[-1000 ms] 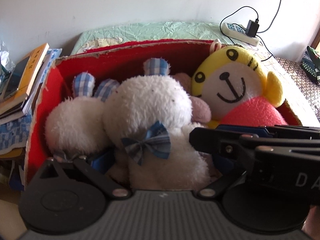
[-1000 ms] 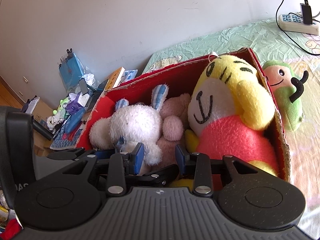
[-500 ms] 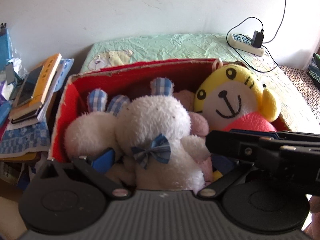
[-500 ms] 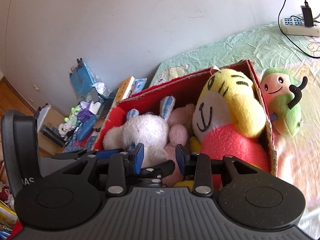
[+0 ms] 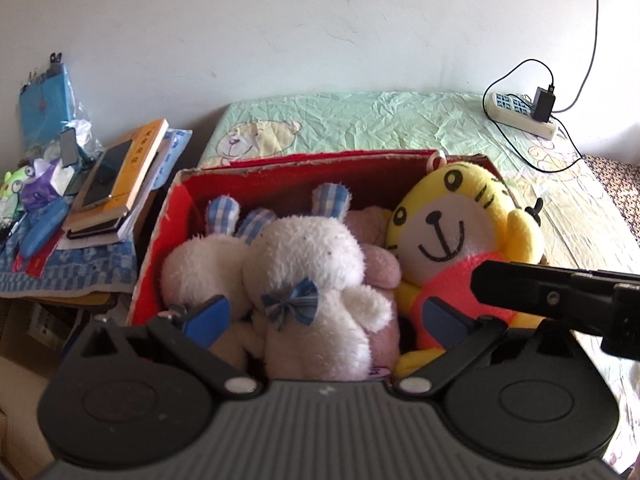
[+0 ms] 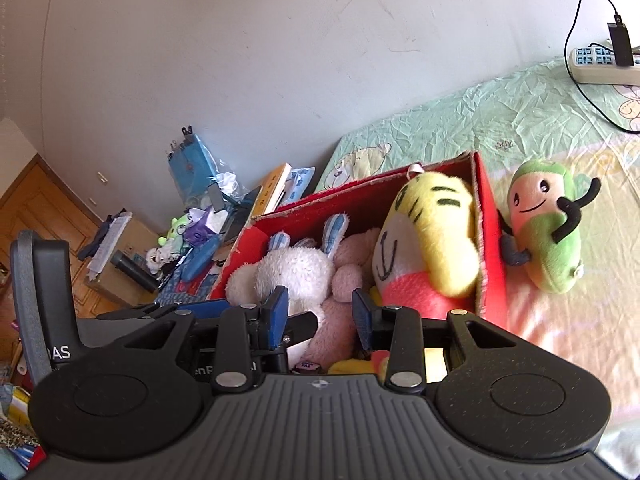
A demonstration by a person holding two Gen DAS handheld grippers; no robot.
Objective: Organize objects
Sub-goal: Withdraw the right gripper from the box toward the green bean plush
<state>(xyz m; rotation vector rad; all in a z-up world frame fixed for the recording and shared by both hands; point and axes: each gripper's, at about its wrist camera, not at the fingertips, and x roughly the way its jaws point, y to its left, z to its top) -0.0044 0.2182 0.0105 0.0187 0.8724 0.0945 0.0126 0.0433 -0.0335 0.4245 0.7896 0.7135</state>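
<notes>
A red cardboard box [image 5: 304, 160] on the bed holds a white bunny plush [image 5: 304, 248] with a blue bow, a pink plush [image 5: 380, 268] behind it and a yellow tiger plush [image 5: 448, 224] at the right. My left gripper [image 5: 324, 316] hovers open above the box's near side, touching none of the toys. My right gripper [image 6: 319, 314] is open too, narrower, with nothing between its pads; it hangs over the pink plush [image 6: 348, 276]. A green plush [image 6: 548, 232] leans on the outside of the box's right wall [image 6: 486, 240].
A stack of books with a phone on top [image 5: 120, 176] and other clutter sits on a low stand left of the box. A power strip with a charger [image 5: 520, 114] lies at the bed's far right. The green sheet [image 5: 380, 120] stretches behind the box.
Both grippers have drawn back and upward from the box, so it looks smaller and more of the room shows. The toys have not moved.
</notes>
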